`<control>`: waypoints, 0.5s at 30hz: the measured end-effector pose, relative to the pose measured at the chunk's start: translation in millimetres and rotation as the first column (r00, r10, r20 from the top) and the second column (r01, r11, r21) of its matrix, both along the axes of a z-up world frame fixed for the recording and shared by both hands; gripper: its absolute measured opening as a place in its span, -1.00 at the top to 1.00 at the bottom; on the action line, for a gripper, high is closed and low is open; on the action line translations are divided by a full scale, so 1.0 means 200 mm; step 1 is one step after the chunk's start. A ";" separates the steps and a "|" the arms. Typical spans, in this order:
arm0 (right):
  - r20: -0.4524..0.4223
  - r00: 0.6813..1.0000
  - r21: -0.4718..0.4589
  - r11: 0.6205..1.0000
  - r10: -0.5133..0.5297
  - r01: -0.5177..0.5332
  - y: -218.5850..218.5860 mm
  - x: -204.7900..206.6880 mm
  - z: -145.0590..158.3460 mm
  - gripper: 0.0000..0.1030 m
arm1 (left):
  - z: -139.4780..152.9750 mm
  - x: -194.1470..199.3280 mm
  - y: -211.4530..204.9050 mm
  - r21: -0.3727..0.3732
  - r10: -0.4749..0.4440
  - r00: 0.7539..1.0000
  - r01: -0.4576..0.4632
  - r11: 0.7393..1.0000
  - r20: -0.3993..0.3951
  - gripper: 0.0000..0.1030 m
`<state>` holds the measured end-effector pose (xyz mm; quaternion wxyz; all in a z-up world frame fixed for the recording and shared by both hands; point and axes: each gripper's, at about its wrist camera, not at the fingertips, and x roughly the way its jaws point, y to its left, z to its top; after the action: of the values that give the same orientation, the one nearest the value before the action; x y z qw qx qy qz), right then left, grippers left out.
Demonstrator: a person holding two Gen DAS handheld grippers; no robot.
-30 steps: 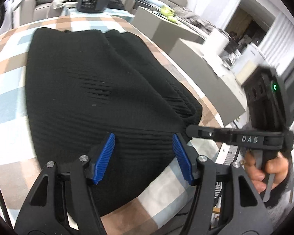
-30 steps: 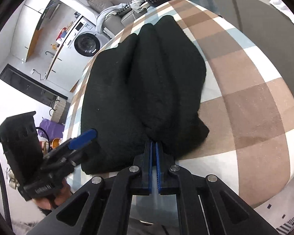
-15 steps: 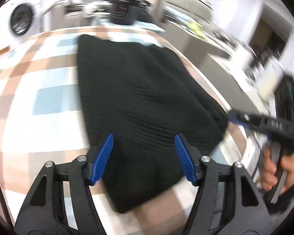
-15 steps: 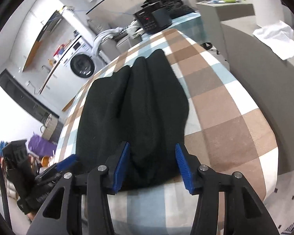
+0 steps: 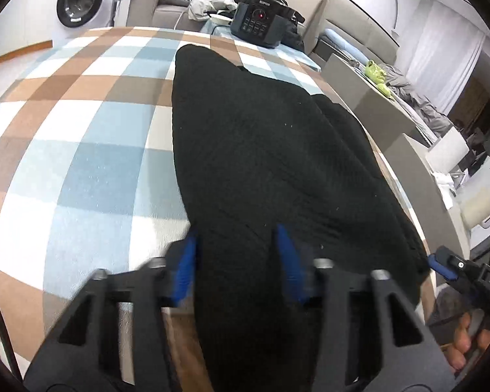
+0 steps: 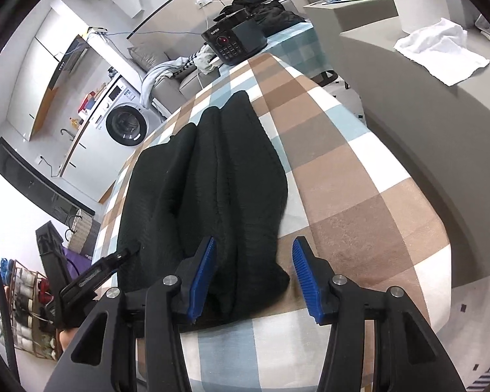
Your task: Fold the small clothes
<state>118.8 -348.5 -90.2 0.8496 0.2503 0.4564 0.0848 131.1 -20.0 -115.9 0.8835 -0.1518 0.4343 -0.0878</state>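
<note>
One black knitted garment (image 5: 264,163) lies lengthwise on the checked worktop (image 5: 91,150), its long axis running from the near edge toward the far end. It has been narrowed into a long strip, with lengthwise ridges visible along its right side in the right wrist view (image 6: 212,176).

Both sets of tongs stand at the near short end of the garment, side by side, pointing down and forward along its length. The left tongs (image 5: 238,261) straddle the near left portion of the cloth; their jaws are closing, with black fabric between the blue pads (image 5: 285,261), though pad contact cannot be confirmed through the blur. The right tongs (image 6: 251,274) stand partly open over the near right corner, with the cloth end between the pads but not pressed; nothing is held. Neither set is clearly nearer.

The coming move appears to be a lengthwise fold, carrying the near end toward the far end. That path over the cloth is unobstructed.

A black appliance with a keypad (image 5: 261,23) sits beyond the far end of the garment, well apart from it. A washing machine (image 6: 125,127) stands off the worktop to the far left.
</note>
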 end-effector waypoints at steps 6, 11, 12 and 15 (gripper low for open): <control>-0.006 1.000 -0.007 1.000 0.002 -0.002 0.01 0.02 0.01 0.03 | 0.01 -0.01 0.03 0.045 0.020 1.000 -0.021 0.999 0.019 0.73; -0.005 0.999 -0.008 0.999 0.033 -0.033 0.07 0.03 0.01 0.03 | 0.03 -0.10 0.20 0.030 0.069 0.998 -0.070 0.997 0.008 0.73; -0.005 0.999 -0.007 0.999 0.042 -0.042 0.08 0.03 0.02 0.03 | 0.04 -0.12 0.24 0.028 0.080 0.997 -0.080 0.996 0.006 0.73; 0.005 0.997 0.002 0.997 0.074 -0.074 0.14 0.04 0.03 0.03 | 0.06 -0.17 0.36 0.046 0.109 0.994 -0.109 0.993 -0.002 0.72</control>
<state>126.3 -320.7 -84.9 0.8468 0.2340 0.4630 0.1174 96.7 51.7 -104.0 0.8893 -0.1551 0.4292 -0.0292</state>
